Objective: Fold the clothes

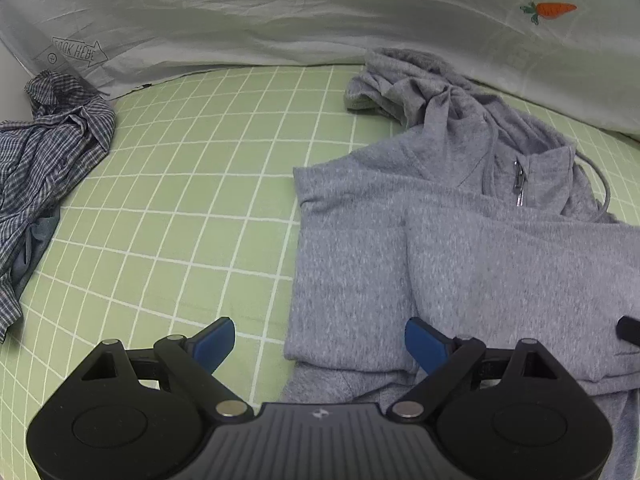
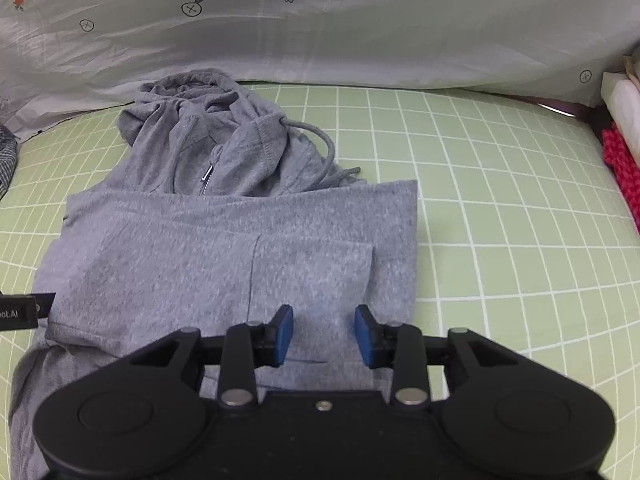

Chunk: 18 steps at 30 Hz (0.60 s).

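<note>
A grey zip hoodie [image 1: 460, 248] lies on the green checked sheet [image 1: 192, 184], its sleeves folded in over the body and its hood [image 2: 192, 112] bunched at the far end. My left gripper [image 1: 320, 344] hangs wide open above the hoodie's left edge, with nothing between its blue pads. Over the folded sleeve near the hoodie's right side, my right gripper [image 2: 324, 334] stands partly open, pads apart and gripping nothing. A black tip of the right gripper shows at the right edge of the left wrist view.
A blue-and-white checked shirt [image 1: 44, 160] lies crumpled at the far left. A white quilt [image 1: 280, 20] with carrot prints runs along the far side. Stacked white and red textiles [image 2: 624, 140] stand at the right edge. Bare green sheet [image 2: 520, 208] lies right of the hoodie.
</note>
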Each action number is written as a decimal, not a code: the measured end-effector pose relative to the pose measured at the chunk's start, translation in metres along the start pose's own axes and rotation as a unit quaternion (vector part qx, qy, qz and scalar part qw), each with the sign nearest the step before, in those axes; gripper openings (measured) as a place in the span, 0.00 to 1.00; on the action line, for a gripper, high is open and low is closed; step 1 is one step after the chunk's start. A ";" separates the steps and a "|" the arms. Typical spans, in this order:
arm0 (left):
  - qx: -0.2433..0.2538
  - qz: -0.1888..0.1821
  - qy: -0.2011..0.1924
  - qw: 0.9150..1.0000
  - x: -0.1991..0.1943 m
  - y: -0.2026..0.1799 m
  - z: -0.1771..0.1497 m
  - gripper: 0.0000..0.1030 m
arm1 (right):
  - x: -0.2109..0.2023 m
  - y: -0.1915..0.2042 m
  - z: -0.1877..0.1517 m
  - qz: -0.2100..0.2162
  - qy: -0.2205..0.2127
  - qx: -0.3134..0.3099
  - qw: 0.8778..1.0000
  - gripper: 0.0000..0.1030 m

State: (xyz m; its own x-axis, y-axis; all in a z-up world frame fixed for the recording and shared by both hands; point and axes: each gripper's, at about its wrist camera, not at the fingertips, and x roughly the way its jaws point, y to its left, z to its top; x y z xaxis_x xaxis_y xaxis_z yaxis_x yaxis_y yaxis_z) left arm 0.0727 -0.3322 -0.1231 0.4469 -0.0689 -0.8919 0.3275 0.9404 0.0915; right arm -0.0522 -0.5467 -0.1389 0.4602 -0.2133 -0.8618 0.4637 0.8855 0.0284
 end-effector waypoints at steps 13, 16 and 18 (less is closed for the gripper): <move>0.018 -0.010 0.010 1.000 0.011 -0.026 0.013 0.89 | -0.019 -0.019 -0.001 0.060 -0.031 0.053 0.996 0.10; 0.052 0.003 0.019 0.998 0.018 -0.034 0.003 0.89 | -0.012 -0.023 -0.002 0.035 -0.016 0.056 0.998 0.11; 0.061 0.006 0.023 0.998 0.021 -0.035 -0.002 0.89 | 0.001 -0.027 -0.005 0.020 0.007 0.059 0.998 0.14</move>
State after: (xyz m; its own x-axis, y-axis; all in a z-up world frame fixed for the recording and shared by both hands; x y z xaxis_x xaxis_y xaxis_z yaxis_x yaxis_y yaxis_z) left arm 0.0694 -0.3660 -0.1459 0.4136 -0.0402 -0.9096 0.4227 0.8933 0.1527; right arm -0.0684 -0.5688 -0.1430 0.4697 -0.1721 -0.8659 0.5311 0.8386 0.1214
